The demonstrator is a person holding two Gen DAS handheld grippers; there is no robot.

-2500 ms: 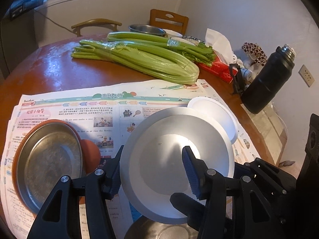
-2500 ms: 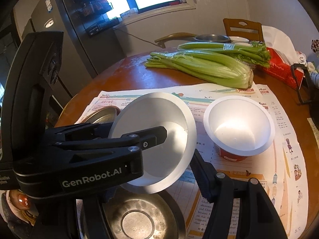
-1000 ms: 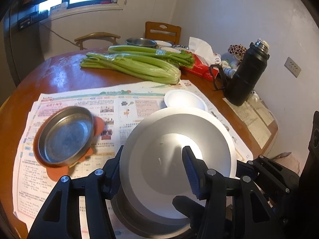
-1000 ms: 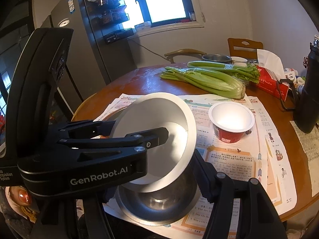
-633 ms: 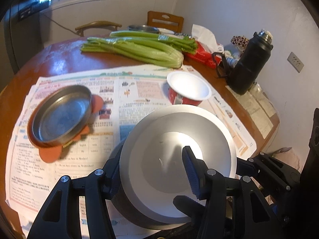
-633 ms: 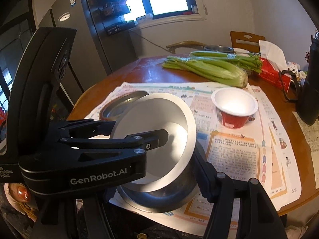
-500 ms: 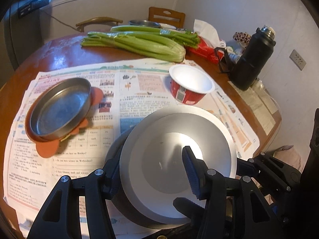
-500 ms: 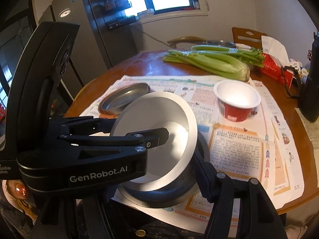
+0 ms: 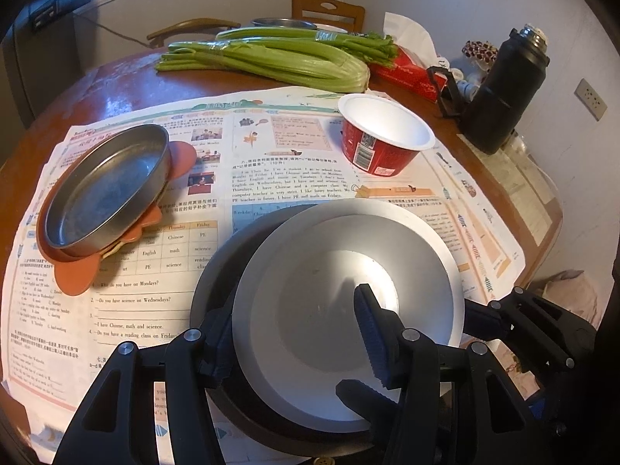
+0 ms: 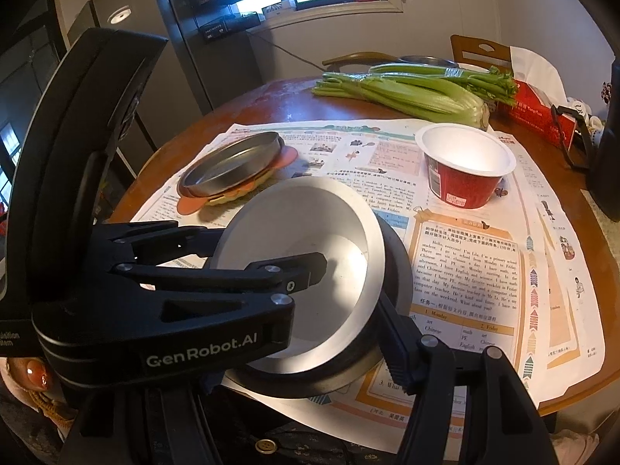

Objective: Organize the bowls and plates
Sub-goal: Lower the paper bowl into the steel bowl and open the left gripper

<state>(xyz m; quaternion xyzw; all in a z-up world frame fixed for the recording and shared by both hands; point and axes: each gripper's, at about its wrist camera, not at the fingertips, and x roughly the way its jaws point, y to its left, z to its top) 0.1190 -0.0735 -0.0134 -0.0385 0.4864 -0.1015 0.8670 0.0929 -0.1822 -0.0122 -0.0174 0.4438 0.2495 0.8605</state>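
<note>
The white bowl sits tilted inside the steel bowl on the newspaper. The left gripper clamps its near rim; the right gripper clamps both bowls' walls. Level the white bowl before the 2 grippers release.

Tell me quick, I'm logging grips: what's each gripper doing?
Left gripper: shut on the white bowl's near rim.
Right gripper: shut on the same white bowl.

Dim window-lit room, sharp, fisheye-warped edges
</note>
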